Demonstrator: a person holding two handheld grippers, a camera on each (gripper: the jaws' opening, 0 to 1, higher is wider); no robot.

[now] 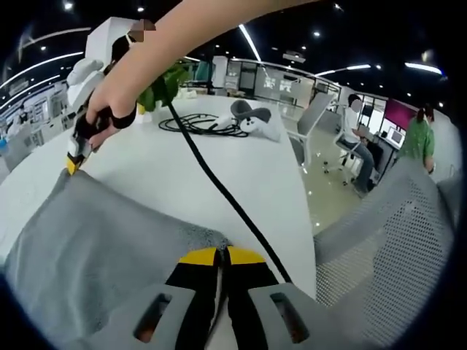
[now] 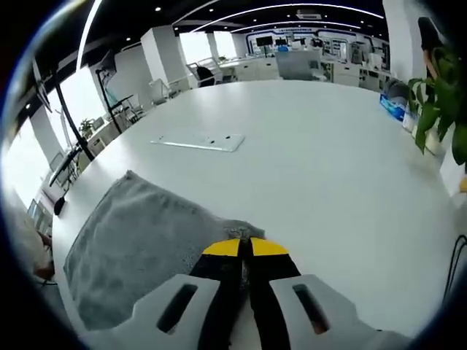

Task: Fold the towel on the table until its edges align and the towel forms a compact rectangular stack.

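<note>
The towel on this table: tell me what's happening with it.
A person is folding the grey towel on the white table with two handheld grippers. The left gripper is shut on one corner, and the right gripper is shut on another. The towel lies mostly flat, its corners pinched, the fold unfinished.

Towel [image 1: 102, 248]: grey, soft matt cloth. Table [image 2: 306, 146]: smooth white, faint sheen. Chair [image 1: 394, 240]: grey mesh.

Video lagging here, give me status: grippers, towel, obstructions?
Left gripper and right gripper shut on grey terry towel corners. Towel flat on white table. Black cable alongside.
</note>
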